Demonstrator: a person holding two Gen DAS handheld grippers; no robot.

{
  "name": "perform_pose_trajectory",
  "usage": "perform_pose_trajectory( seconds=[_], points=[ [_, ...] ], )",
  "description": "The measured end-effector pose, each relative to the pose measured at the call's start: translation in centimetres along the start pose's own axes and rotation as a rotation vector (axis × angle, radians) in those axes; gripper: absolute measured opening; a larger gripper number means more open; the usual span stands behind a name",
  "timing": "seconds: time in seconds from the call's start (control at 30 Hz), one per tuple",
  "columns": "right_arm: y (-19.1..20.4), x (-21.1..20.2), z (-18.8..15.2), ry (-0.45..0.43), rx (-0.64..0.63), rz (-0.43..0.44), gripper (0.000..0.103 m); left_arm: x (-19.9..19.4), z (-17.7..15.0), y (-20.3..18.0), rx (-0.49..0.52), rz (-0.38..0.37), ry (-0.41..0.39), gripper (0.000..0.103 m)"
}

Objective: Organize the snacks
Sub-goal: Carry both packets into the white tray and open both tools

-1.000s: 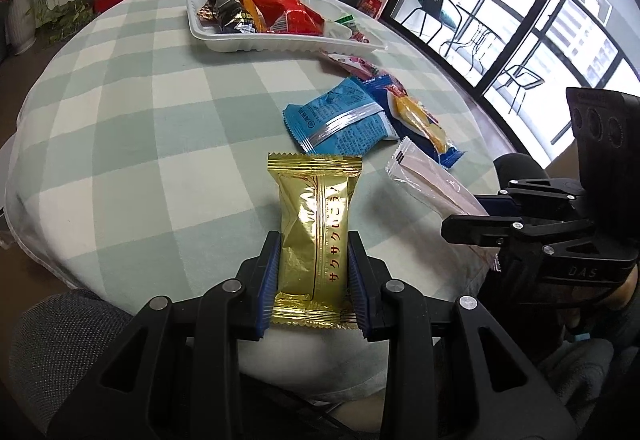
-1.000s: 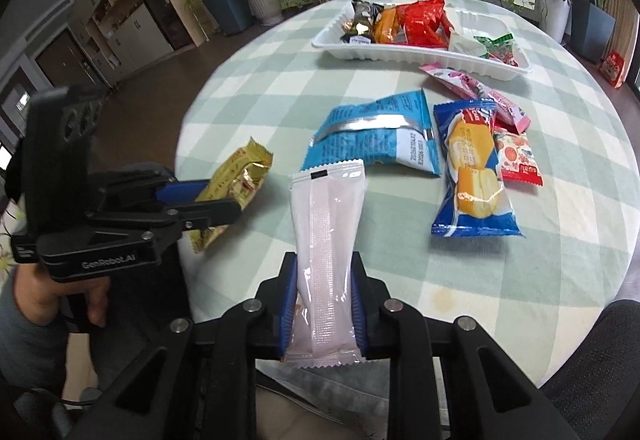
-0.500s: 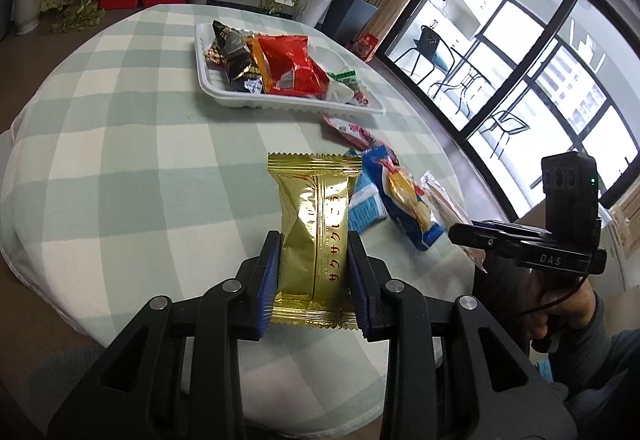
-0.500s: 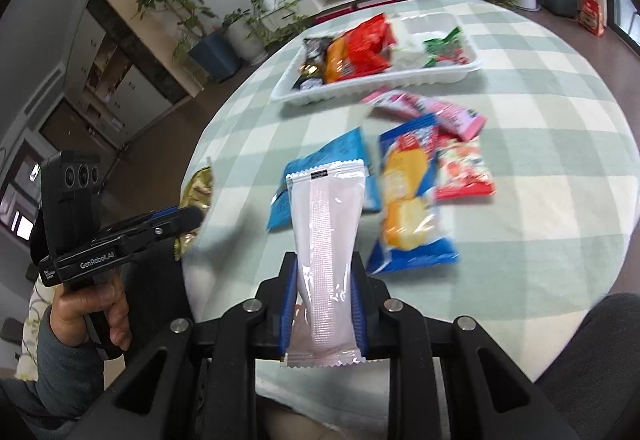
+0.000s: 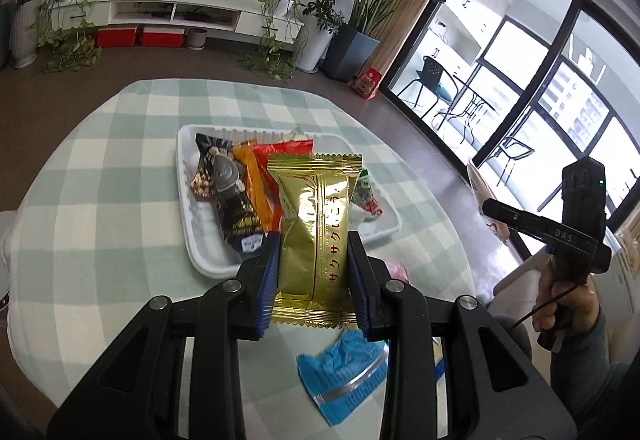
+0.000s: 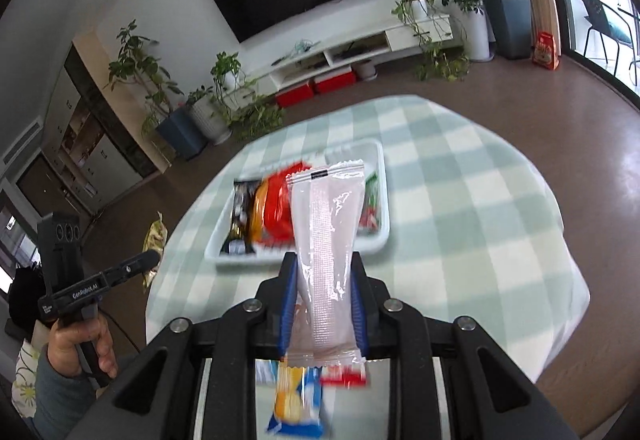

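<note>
The left claw (image 5: 313, 272) is gripping a gold snack packet (image 5: 314, 236) by its near end, its blue pads pressing both long edges, and the packet is standing up in front of the camera, lifted off the bench (image 5: 108, 199). Beyond it, a white tray (image 5: 188, 224) is sitting on the checked cloth, holding a dark wrapper (image 5: 224, 191), an orange one and a red one side by side, with a green-and-red packet at its right end. A blue packet (image 5: 340, 372) is lying on the cloth below the claw, nearer than the tray.

The right claw (image 6: 323, 310) is clamping a clear, pale pink packet (image 6: 326, 240), which is rising upright over the tray's right part in that view. A blue-and-yellow packet (image 6: 296, 404) and a red one are lying on the cloth beneath this claw, both blurred.
</note>
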State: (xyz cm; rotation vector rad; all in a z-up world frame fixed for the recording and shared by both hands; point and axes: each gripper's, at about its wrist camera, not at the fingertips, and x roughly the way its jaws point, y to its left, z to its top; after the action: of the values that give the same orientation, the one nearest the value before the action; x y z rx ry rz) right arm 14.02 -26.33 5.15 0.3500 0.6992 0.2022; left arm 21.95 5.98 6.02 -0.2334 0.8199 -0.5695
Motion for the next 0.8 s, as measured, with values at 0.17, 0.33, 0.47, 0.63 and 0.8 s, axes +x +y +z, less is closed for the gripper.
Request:
perform_pose_trajectory(
  seconds=[0.17,0.33,0.47,0.63,0.8],
  points=[
    [0.6,3.9,4.1,-0.014,-0.028,0.015,0.026,3.8,3.6,-0.2,0.006,0.023,0.02,0.029],
    [1.2,9.4,6.1,0.056,-0.068,-0.006,0.026,7.9,5.1,1.0,-0.026,0.062,0.04,0.029],
    [1.1,13.1,6.3,0.103,-0.088,-0.03,0.026,10.7,5.2,2.3,-0.044,0.086,0.066,0.029],
    [0.7,16.6,6.0,0.159,-0.108,-0.056,0.026,13.1,5.2,3.5,-0.056,0.109,0.086,0.029],
    [0.2,18.4,5.5,0.179,-0.113,-0.087,0.026,14.5,4.9,4.0,-0.045,0.138,0.098,0.029]
  ],
)
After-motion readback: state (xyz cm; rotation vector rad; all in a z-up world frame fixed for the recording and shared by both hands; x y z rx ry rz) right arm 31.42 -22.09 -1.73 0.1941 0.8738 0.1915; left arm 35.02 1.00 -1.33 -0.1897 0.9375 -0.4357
